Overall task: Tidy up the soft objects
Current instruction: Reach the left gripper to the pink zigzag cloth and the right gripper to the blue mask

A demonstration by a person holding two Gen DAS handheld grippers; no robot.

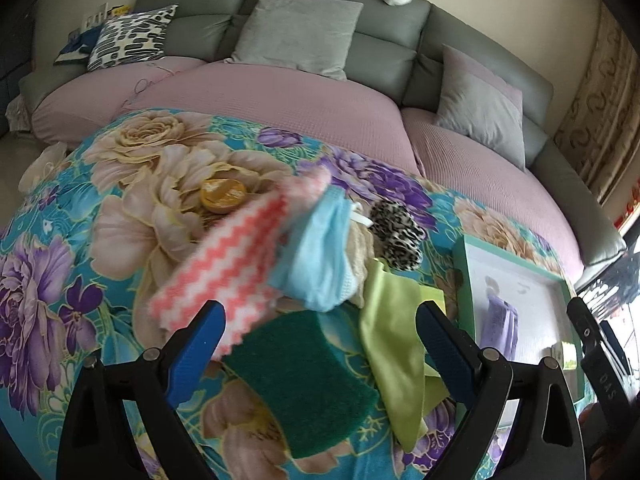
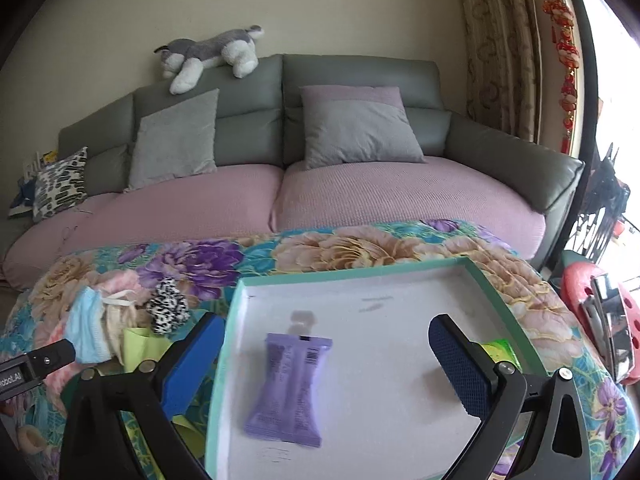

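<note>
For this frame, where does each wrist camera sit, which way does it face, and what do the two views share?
Left wrist: sits behind the open left gripper, looking over the green sponge and cloth pile toward the sofa; the right gripper's finger shows at the right edge.
Right wrist: sits behind the open right gripper, above the teal tray holding a purple packet.
Shared: sofa, tray, packet, leopard-print item, plush dog.

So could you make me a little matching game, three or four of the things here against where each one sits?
Things:
1. purple packet
2. plush dog
3. green sponge
4. leopard-print item

Places:
A. between the open left claw's fingers
B. inside the teal-rimmed tray
C. on the floral cloth, behind the blue cloth pile
D. on top of the sofa back

Pairs: 1-B, 2-D, 3-A, 4-C
</note>
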